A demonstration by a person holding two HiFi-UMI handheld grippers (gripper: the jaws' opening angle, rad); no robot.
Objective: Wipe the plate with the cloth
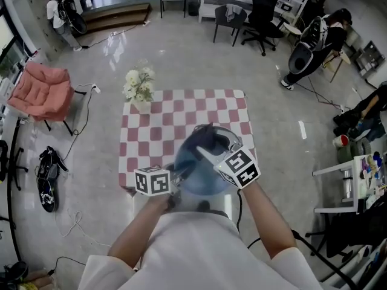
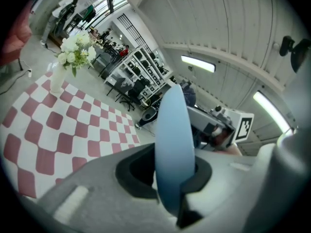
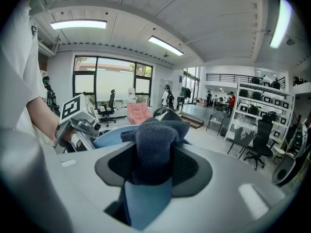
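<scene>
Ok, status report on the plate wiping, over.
Left hand-held gripper shut on blue plate rim. Right hand-held gripper shut on dark cloth, cloth against plate. Flower vase at far table corner, well apart.

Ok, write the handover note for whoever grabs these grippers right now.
Left gripper: jaws shut on the rim of the blue plate, held up over the near edge of the checked table.
Right gripper: jaws shut on the dark cloth, which sits at the plate's far rim.
Done: plate and cloth picked up and brought together.
Left: the wiping. How much has been wiped cannot be told. Probably set both down after, away from the flower vase at the far left corner.
</scene>
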